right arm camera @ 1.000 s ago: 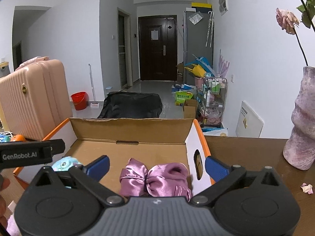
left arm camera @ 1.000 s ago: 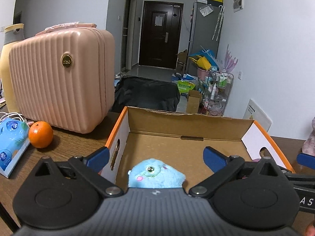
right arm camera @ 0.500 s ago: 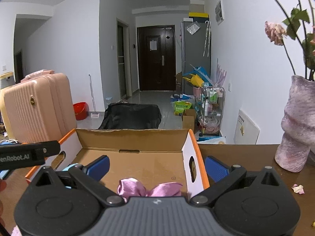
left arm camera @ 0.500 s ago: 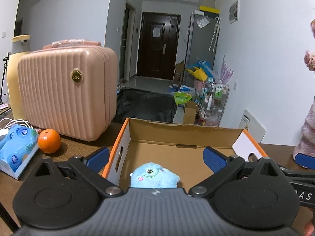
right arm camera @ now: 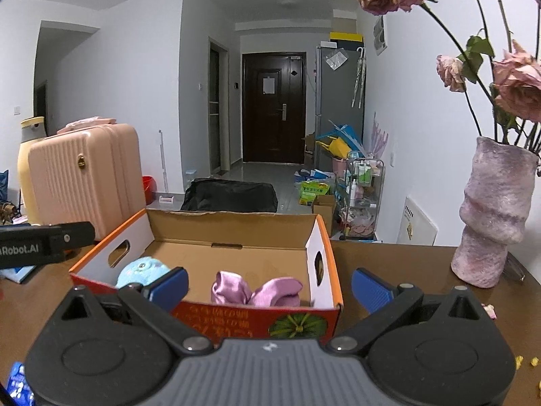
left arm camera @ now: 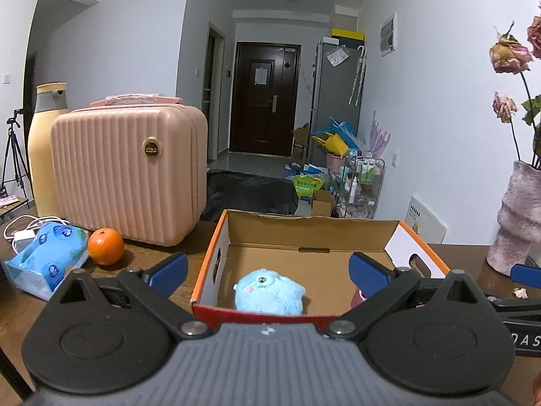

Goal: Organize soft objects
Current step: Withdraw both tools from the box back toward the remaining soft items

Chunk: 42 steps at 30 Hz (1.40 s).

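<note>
You get even, cool indoor light in both views, seemingly from overhead; the white walls [left arm camera: 422, 108] read bluish. No glare, and shadows stay soft, deepest inside the box [right arm camera: 236, 253]. Focus is sharp through the middle. Fisheye bending curves your doorframes and walls outward, and the corners fall off to black vignette.

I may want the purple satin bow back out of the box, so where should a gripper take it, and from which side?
Grip the purple satin bow at its pinched middle knot, coming straight down from above. The cardboard box walls block any sideways approach, and the bow lies near the front wall and right wall. The puffy loops would likely slip; the knot is narrow enough to pinch. The right gripper is open and nearest.
</note>
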Motion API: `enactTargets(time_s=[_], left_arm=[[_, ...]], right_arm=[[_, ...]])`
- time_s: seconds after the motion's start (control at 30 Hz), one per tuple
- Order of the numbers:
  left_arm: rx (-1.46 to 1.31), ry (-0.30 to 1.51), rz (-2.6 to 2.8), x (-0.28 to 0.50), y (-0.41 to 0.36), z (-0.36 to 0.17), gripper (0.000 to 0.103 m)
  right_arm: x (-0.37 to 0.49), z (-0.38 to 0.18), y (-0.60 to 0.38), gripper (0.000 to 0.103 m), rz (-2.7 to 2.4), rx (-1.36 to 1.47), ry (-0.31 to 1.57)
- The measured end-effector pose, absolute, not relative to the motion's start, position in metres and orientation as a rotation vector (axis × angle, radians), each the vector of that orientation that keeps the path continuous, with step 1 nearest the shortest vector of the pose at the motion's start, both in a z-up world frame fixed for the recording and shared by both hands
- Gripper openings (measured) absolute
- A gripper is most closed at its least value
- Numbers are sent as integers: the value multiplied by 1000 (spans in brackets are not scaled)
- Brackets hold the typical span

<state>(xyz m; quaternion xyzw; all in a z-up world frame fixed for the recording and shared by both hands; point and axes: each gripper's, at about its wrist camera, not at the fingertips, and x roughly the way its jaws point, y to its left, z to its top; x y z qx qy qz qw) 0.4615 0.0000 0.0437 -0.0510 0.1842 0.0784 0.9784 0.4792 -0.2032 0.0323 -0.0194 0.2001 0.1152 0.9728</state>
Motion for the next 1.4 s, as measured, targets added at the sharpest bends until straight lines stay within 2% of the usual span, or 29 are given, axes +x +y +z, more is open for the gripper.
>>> enactTargets(time_s=[0.83, 1.4], left_arm=[[-54, 379, 100, 352, 4, 29, 103], [-68, 432, 68, 282, 22, 10, 103]], right_arm=[[348, 16, -203, 103, 296, -76, 365], [291, 0, -203, 103, 300, -35, 381]])
